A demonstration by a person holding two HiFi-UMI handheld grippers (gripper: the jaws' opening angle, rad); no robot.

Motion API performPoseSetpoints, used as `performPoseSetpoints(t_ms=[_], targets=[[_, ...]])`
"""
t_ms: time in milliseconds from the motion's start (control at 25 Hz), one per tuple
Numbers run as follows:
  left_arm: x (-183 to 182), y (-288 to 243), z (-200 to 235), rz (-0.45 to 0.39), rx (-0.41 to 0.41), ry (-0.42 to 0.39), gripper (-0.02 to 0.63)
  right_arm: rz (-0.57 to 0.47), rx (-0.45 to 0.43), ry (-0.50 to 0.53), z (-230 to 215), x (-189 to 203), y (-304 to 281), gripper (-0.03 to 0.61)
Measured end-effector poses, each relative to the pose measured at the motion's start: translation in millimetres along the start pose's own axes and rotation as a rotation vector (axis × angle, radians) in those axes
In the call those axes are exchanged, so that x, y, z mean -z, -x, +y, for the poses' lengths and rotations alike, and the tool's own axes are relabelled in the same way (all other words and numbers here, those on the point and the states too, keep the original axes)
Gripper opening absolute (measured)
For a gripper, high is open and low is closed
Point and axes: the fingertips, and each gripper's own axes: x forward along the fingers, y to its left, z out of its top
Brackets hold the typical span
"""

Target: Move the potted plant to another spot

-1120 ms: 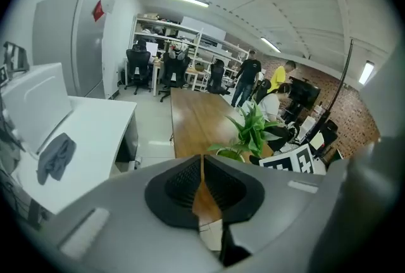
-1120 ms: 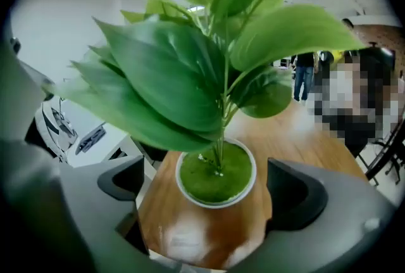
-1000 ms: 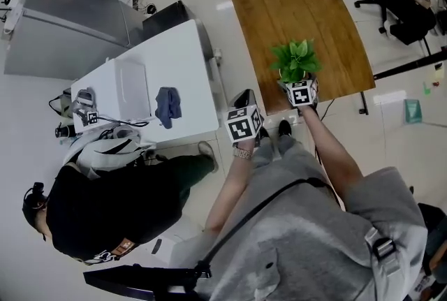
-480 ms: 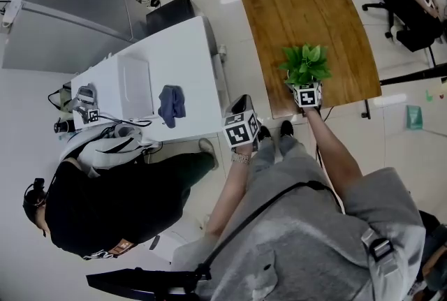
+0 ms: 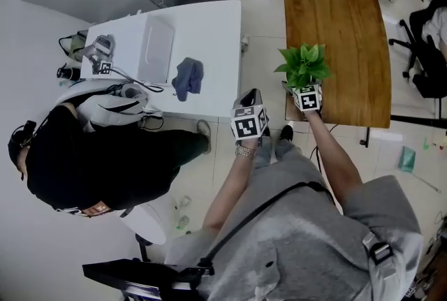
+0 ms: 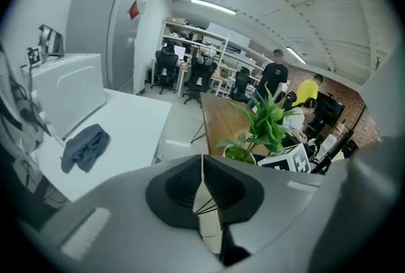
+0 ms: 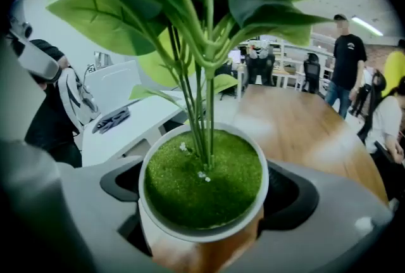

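Right hand-held gripper [image 7: 204, 199]: jaws wide and closing, white pot of the potted plant [image 7: 201, 167] between them. Its dark pads [image 7: 296, 194] lie against the pot wall on both sides, so I log this as a grip on the pot. Green moss fill at the top of the pot, and the stems rise straight up past the camera.

Left hand-held gripper [image 6: 202, 165]: jaws brought together, tips meeting, nothing between them. In the head view it hangs over the floor, just off the left edge of the wooden desk [image 5: 342, 27].

Position of the plant: over the near left corner of the wooden desk, with the leaves reaching out past the desk's left edge. I cannot tell whether the pot base touches the desk top; the marker cube covers it from above.

Surroundings, all referred to the wooden desk:
- white desk [image 5: 216, 27] to its left, across a strip of floor
- blue-grey cloth [image 5: 187, 77] on that white desk, on the side nearer the wooden desk
- person in black [image 5: 91, 167], well to the left of it and beyond the white desk
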Motion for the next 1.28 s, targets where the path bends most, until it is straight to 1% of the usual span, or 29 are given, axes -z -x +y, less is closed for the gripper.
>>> performPoseSetpoints(t_ms=[80,200,280,440,560,680,800,960,1080,1160,1280], targets=[[-0.2,11.2,20.5,-0.018,-0.032,0.036,0.028,-0.001,-0.059,0.044,37.7,-16.3,-14.2,0.551],[-1.6,35.4,59.3,-0.069,-0.120,0.140,0.028,0.005,-0.178,0.153,103.6,-43.5,-39.9,0.551],[-0.2,51.8,84.6,-0.099,-0.175,0.195,0.028,0.011,-0.256,0.216,149.1,-55.9,-52.6,0.551],[14.2,83.8,126.9,-0.135,-0.264,0.278,0.028,0.038,-0.379,0.302,231.9,-59.4,-70.9,0.551],[32.9,102.2,145.1,-0.146,-0.311,0.332,0.028,0.044,-0.428,0.376,275.3,-52.9,-81.8,0.551],[49.2,116.9,160.3,-0.151,-0.350,0.370,0.028,0.057,-0.424,0.421,298.9,-49.5,-91.4,0.552],[57.3,130.0,171.4,-0.164,-0.380,0.406,0.028,0.047,-0.451,0.451,320.0,-56.1,-97.7,0.552],[62.2,138.8,179.5,-0.177,-0.397,0.424,0.028,0.052,-0.438,0.445,319.2,-54.9,-100.3,0.558],[59.0,139.0,183.2,-0.183,-0.395,0.427,0.028,0.054,-0.416,0.448,316.0,-54.9,-98.0,0.565],[54.0,136.1,181.6,-0.184,-0.383,0.420,0.028,0.037,-0.431,0.432,316.7,-59.8,-91.3,0.578],[45.6,127.1,173.6,-0.179,-0.349,0.399,0.028,-0.006,-0.461,0.433,318.7,-73.1,-78.7,0.583]])
